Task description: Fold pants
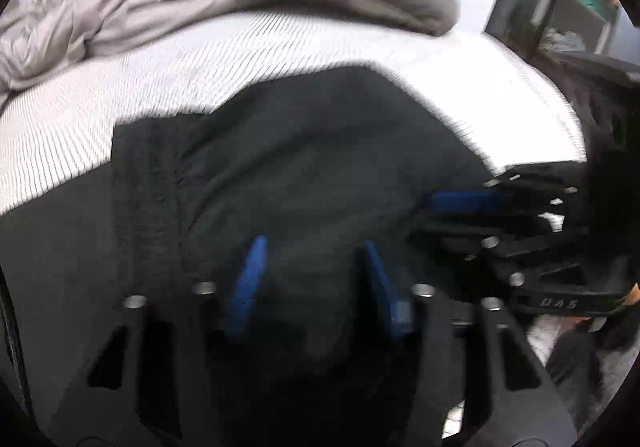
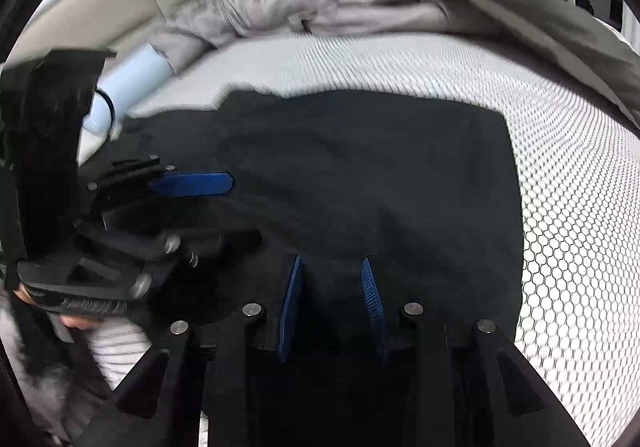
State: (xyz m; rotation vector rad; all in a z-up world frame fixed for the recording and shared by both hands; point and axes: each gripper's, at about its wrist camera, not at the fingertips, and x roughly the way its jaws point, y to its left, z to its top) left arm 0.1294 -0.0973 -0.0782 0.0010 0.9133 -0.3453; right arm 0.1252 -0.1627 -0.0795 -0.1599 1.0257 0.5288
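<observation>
Black pants (image 1: 300, 147) (image 2: 360, 167) lie spread on a white patterned mattress cover (image 1: 200, 59) (image 2: 560, 207). My left gripper (image 1: 314, 243) points down at the near edge of the pants. Its blue pads stand apart with dark cloth between them, and I do not see them pressing. The right wrist view shows it from the side (image 2: 240, 209), one blue finger lying over the cloth. My right gripper (image 2: 331, 259) also hangs over the near edge of the pants, pads apart with dark fabric in the gap. In the left wrist view it (image 1: 424, 218) sits close beside the left one.
A crumpled grey duvet (image 1: 120, 7) (image 2: 320, 7) is heaped along the far side of the bed. A pale blue cylinder (image 2: 132, 75) lies past the pants' left end. Dark shelving (image 1: 572, 7) stands beyond the bed's right edge. A hand (image 2: 76, 321) holds the left gripper.
</observation>
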